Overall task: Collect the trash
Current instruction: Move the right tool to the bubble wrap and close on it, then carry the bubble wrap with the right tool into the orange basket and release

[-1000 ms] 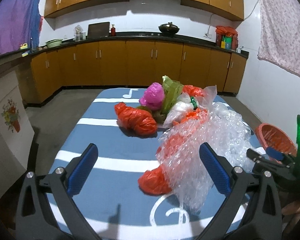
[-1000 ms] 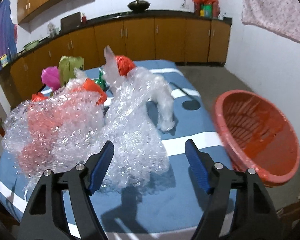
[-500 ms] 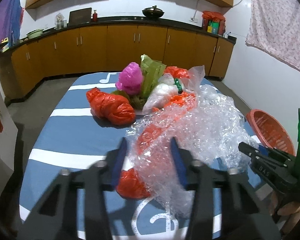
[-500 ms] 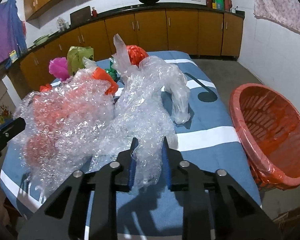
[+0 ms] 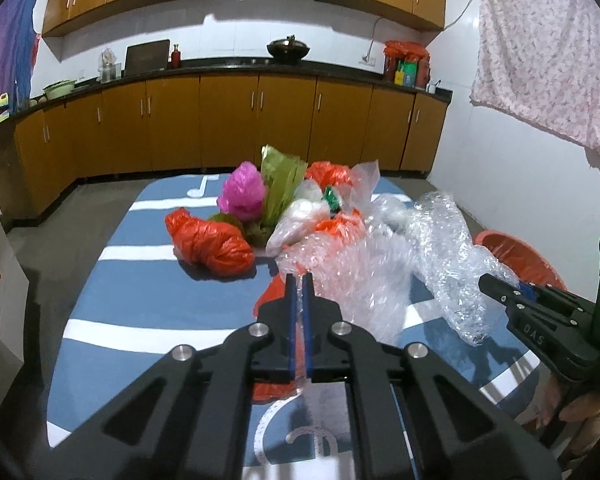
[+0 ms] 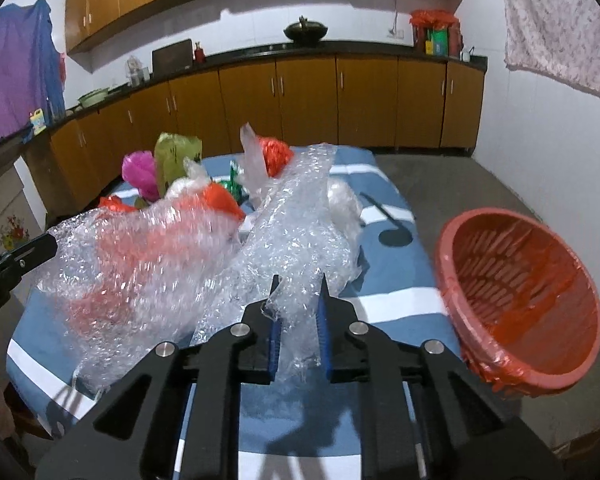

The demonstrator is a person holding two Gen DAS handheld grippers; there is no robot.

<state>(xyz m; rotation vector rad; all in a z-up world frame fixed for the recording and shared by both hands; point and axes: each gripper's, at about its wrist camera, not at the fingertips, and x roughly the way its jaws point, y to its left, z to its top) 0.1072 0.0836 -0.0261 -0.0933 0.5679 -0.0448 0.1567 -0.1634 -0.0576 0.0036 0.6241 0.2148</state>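
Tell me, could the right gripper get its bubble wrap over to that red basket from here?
Probably yes. The right gripper is shut on the bubble wrap, and the red basket sits open just beside the table edge, with nothing between. The left gripper pinches bubble wrap too, which may drag.

A row of brown cupboards (image 5: 228, 120) ran along the far wall under a dark counter (image 5: 260, 65). On the counter stood a black wok (image 5: 288, 46), a laptop (image 5: 147, 57) and a small red bottle (image 5: 175, 56). A purple cloth (image 6: 16, 76) hung at the far left, and a pale flowered cloth (image 5: 540, 64) hung on the right wall.
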